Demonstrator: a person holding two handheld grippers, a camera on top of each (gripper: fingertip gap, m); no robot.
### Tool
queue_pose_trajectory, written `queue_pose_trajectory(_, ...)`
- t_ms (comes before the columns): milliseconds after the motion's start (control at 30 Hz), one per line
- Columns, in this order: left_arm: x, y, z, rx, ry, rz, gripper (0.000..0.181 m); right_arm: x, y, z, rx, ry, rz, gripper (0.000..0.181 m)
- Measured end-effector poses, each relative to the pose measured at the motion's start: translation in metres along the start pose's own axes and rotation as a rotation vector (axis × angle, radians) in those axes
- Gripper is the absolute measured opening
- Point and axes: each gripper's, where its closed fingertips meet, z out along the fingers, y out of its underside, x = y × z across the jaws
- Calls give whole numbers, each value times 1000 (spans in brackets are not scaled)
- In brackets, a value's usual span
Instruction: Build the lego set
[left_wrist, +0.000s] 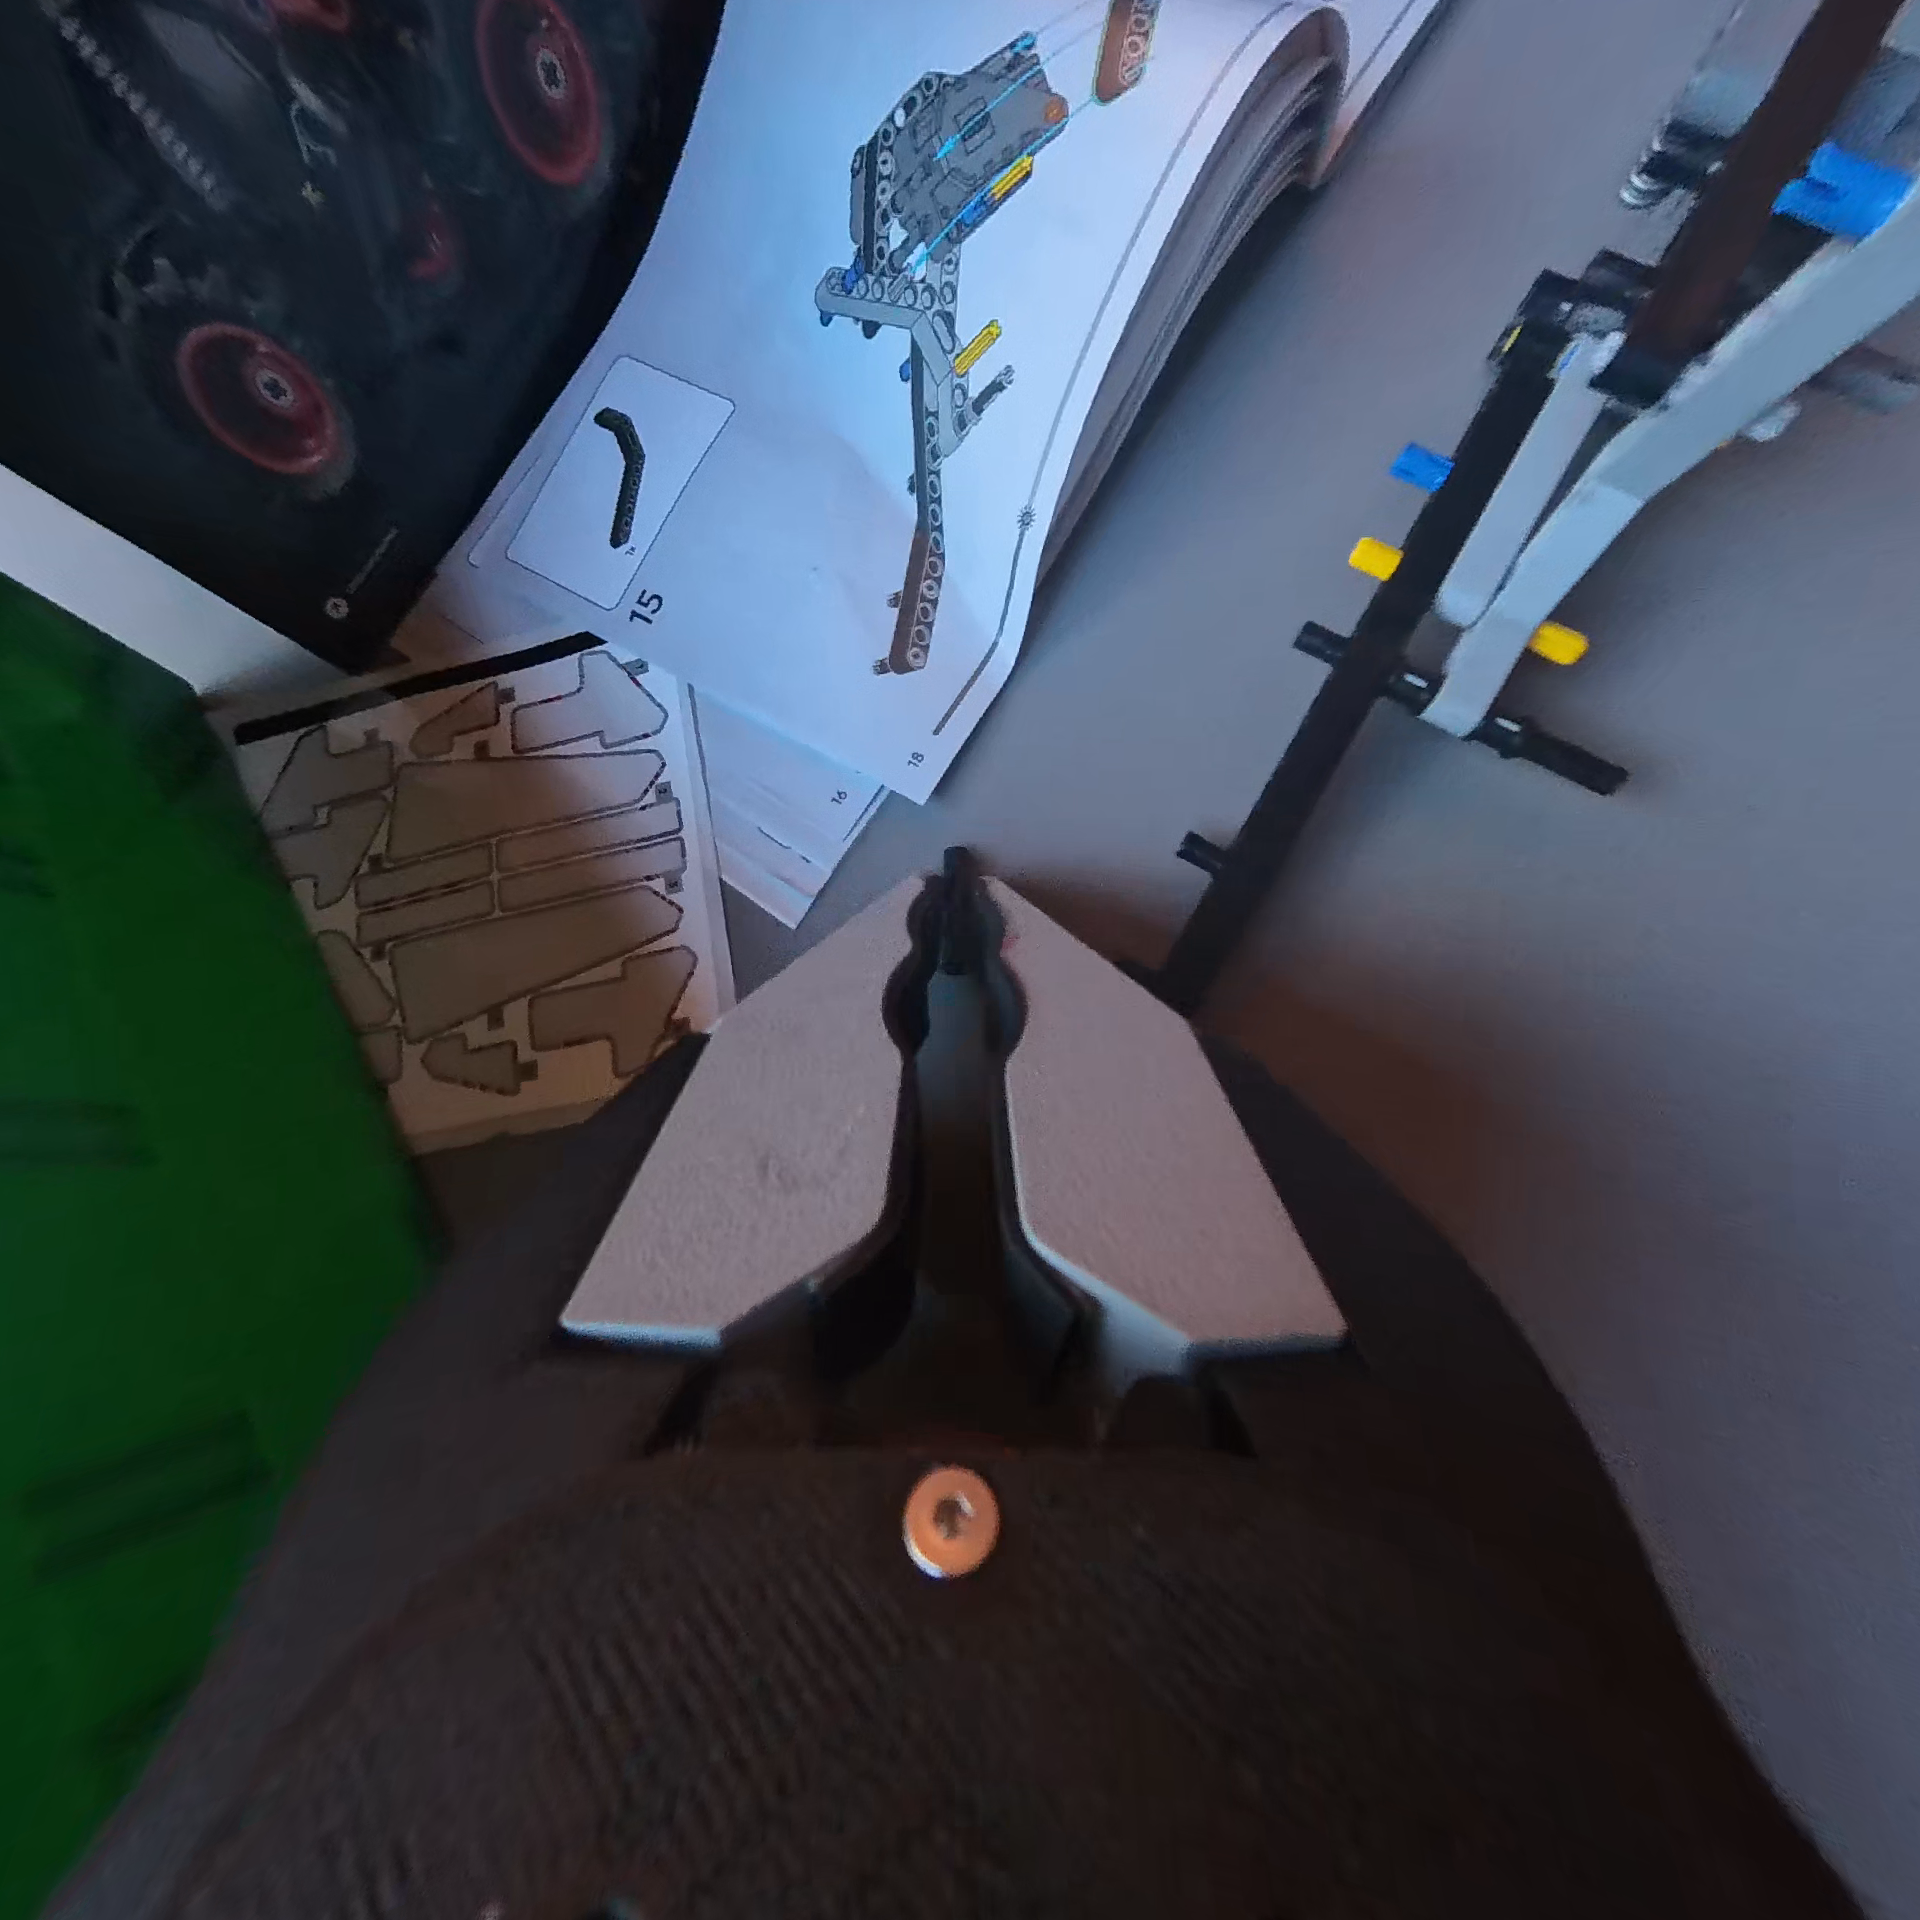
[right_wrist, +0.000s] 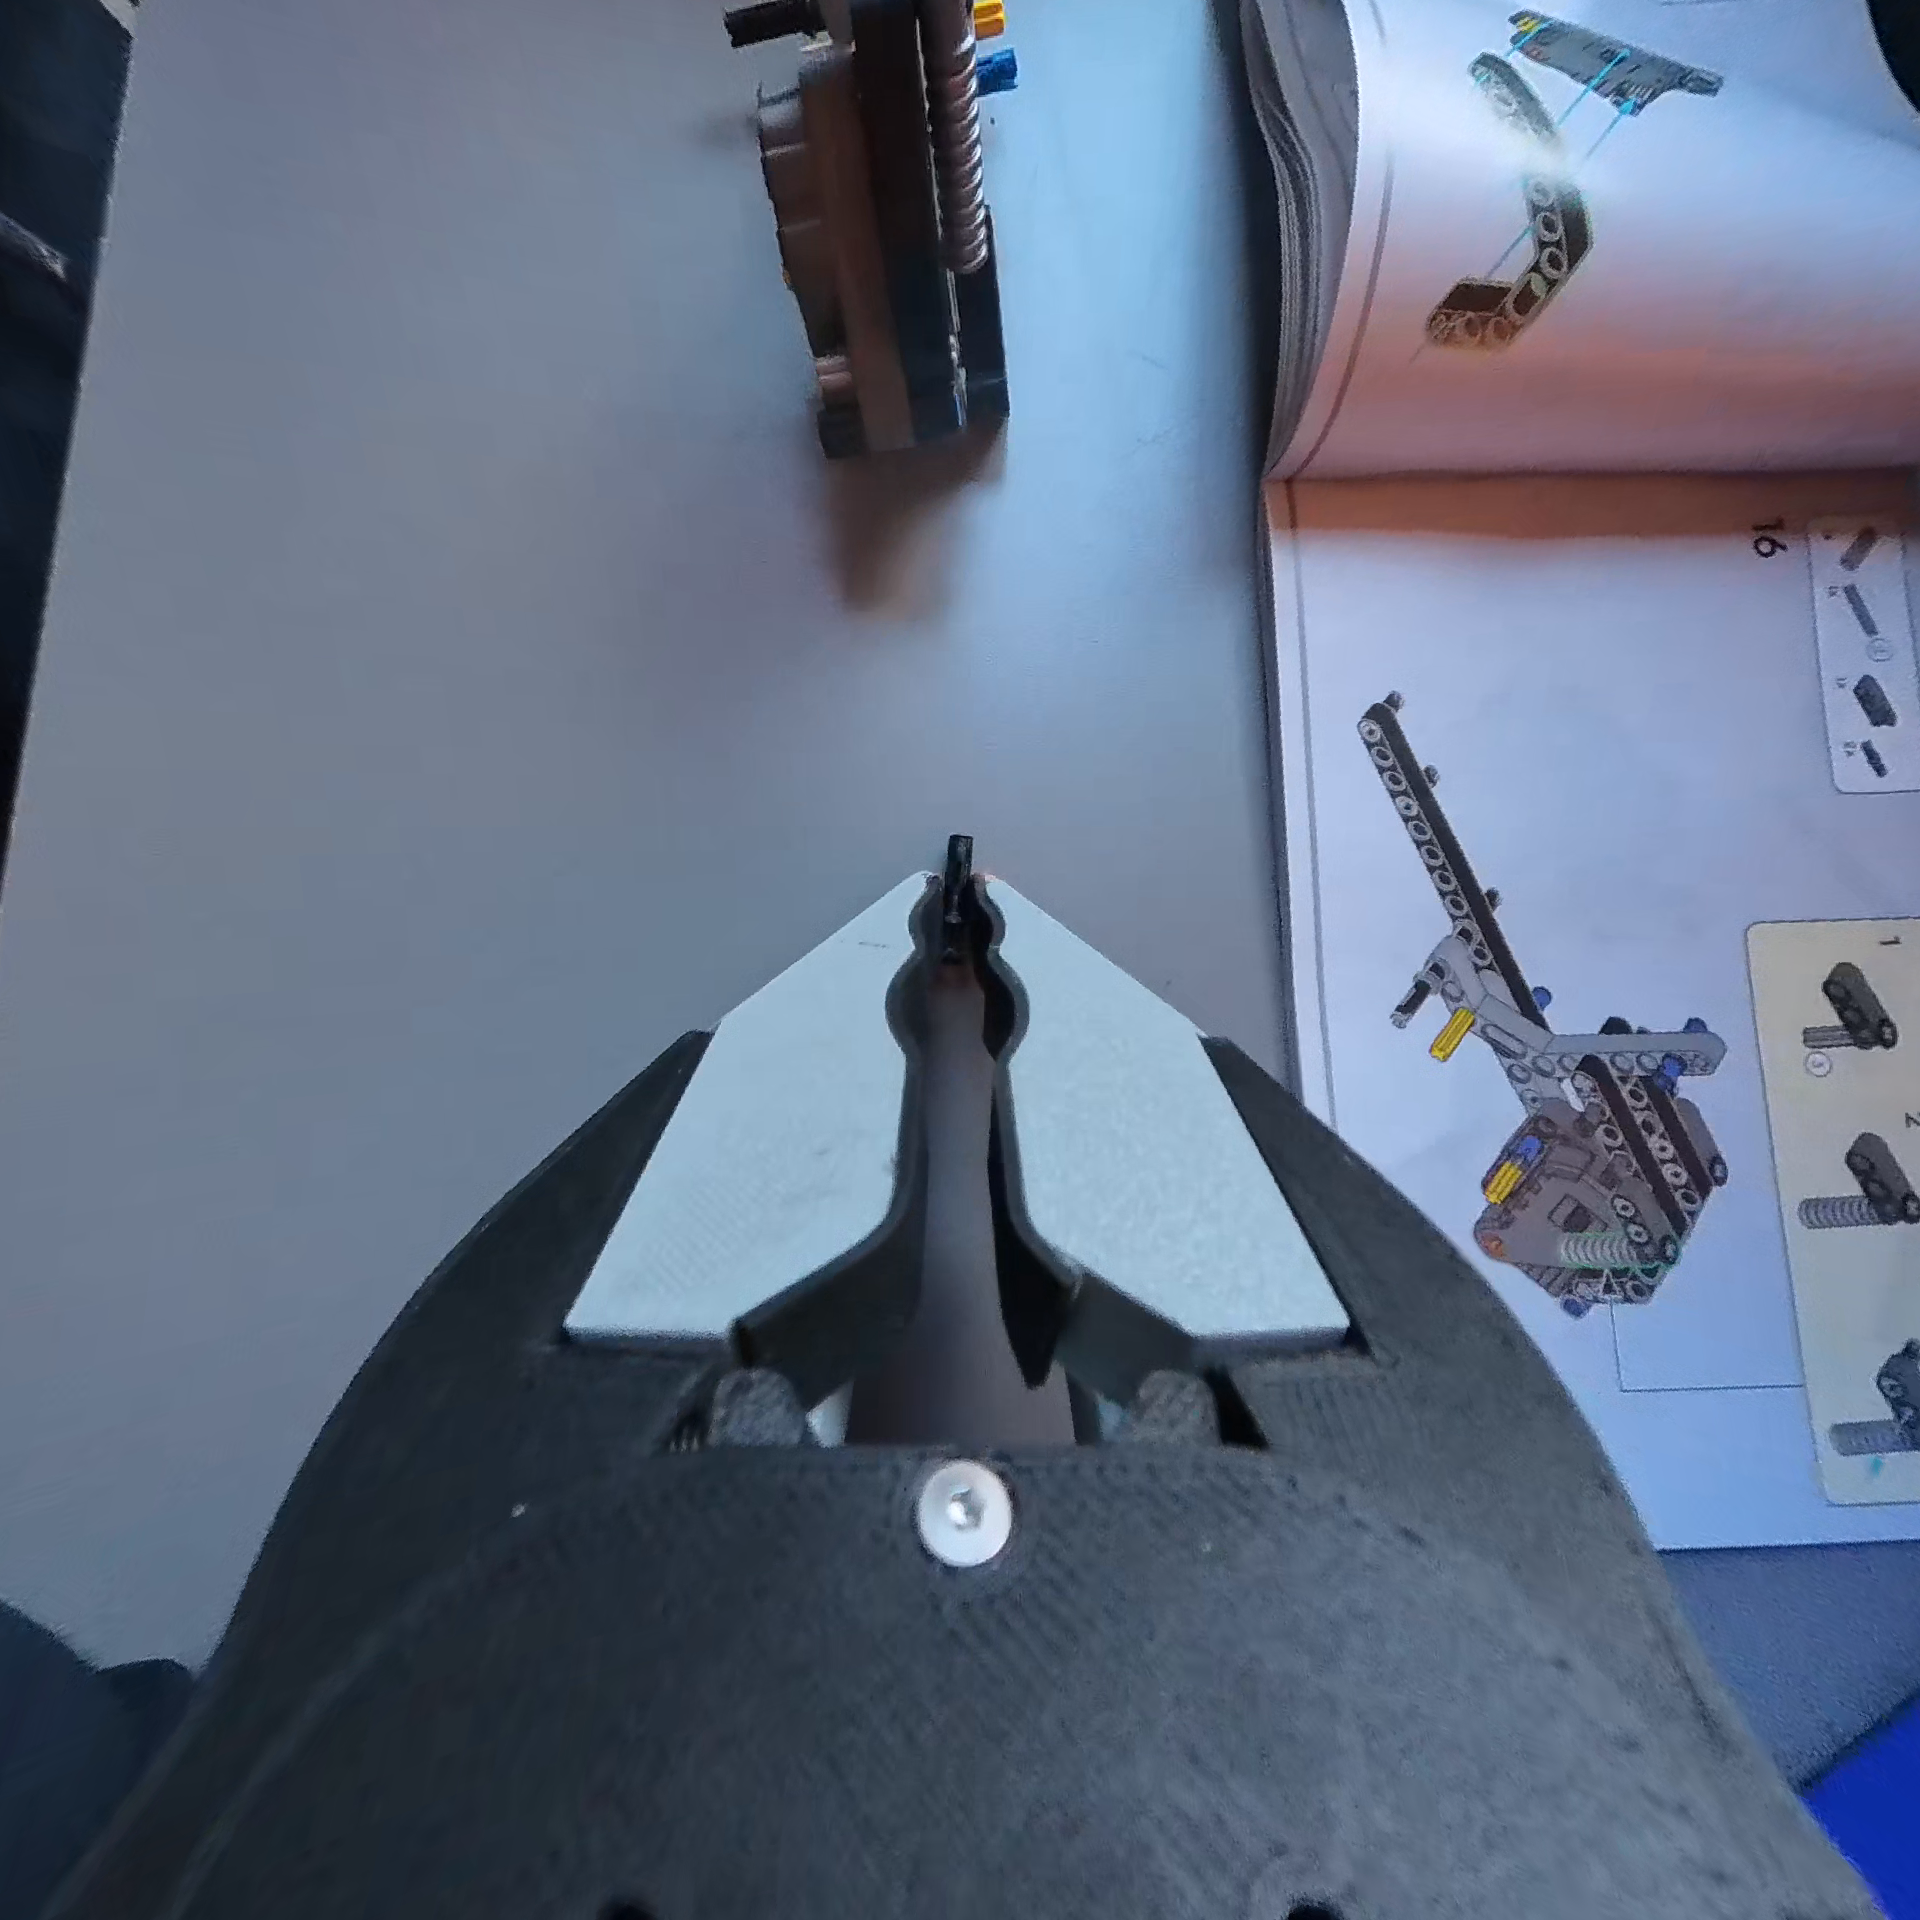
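Nearest us in the left wrist view is our left gripper (left_wrist: 957, 883), its two pale fingers (left_wrist: 790, 1122) drawn together at the tips and pinching a small black pin (left_wrist: 956, 868) that pokes out past them. Beyond it lies the grey table (left_wrist: 1558, 1143). To the right stands the partly built model (left_wrist: 1475, 582): a long black beam with pale grey beams beside it, and blue, yellow and black pins sticking out along its side. The open manual (left_wrist: 831, 416) lies ahead to the left, with a sticker sheet (left_wrist: 488, 883) just beside its lower corner. A dark box (left_wrist: 260, 260) with red wheels pictured on it sits behind them, and a green surface (left_wrist: 135, 1143) fills the left edge.

In the right wrist view our right gripper (right_wrist: 957, 883) is likewise closed at the tips on a second black pin (right_wrist: 957, 868), which stands out just past the fingertips. Ahead of it, well apart on the table (right_wrist: 468, 623), sits the model (right_wrist: 894, 260), showing brown and black beams and a ribbed brown part, blurred. The manual (right_wrist: 1558, 727) lies open along the right.
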Motion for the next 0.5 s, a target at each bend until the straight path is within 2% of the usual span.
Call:
queue_pose_trajectory(100, -7, 0, 0, -23, -34, 14, 2, -3, 0, -2, 9, -14, -7, 10)
queue_pose_trajectory(167, -11, -11, -7, 22, -74, 42, 2, -3, -6, -7, 61, -14, -4, 18)
queue_pose_trajectory(267, -3, -65, -37, 232, -117, 113, 1, -2, -25, -23, 187, -24, 34, 28)
queue_pose_trajectory(333, 14, -110, -59, 391, -137, 236, 1, 2, -42, -36, 286, 4, 41, 24)
queue_pose_trajectory(433, 50, -157, -69, 484, -168, 465, 1, 5, -81, -55, 508, 13, 74, 14)
queue_pose_trajectory(500, 74, -177, -63, 501, -195, 624, 0, 4, -104, -61, 637, -26, 128, 14)
